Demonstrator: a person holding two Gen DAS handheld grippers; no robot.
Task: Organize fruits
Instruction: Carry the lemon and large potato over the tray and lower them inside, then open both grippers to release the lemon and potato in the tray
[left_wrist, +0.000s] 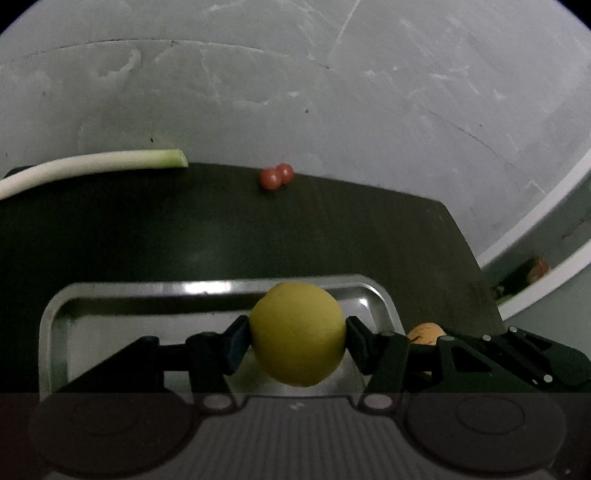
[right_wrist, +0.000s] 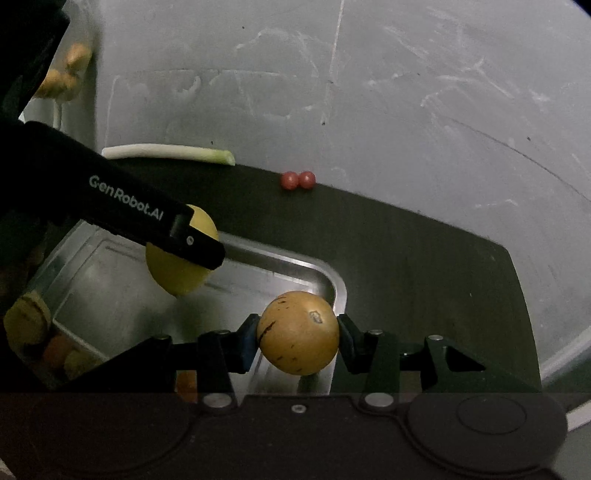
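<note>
Two grippers are each clamped on a round fruit above the same metal tray (left_wrist: 55, 317). The left gripper (left_wrist: 297, 339) pinches a yellow lemon (left_wrist: 297, 334) between its two pads, one pressed against each side of it, and holds it over the far part of the tray. In the right wrist view that same lemon (right_wrist: 173, 273) shows partly behind the left gripper's black finger, over the tray's middle.

The right gripper (right_wrist: 298, 338) grips a tan, brown-flecked fruit (right_wrist: 298, 332) — its skin carries a small pale scar and dark streaks — at the tray's far right corner (right_wrist: 338, 291). From the left wrist view only a sliver of this tan fruit (left_wrist: 424, 332) peeks out to the right of the lemon, behind the gripper's linkage.

The tray sits on a dark mat (left_wrist: 295, 229) laid over a pale, scratched tabletop (left_wrist: 369, 92). At the mat's far edge two small red tomatoes (left_wrist: 276, 177) touch each other, and a pale green-tipped leek stalk (left_wrist: 92, 164) lies along the far left edge. More yellow and orange fruit (right_wrist: 37, 332) sits at the near left of the right wrist view, too dim to identify.
</note>
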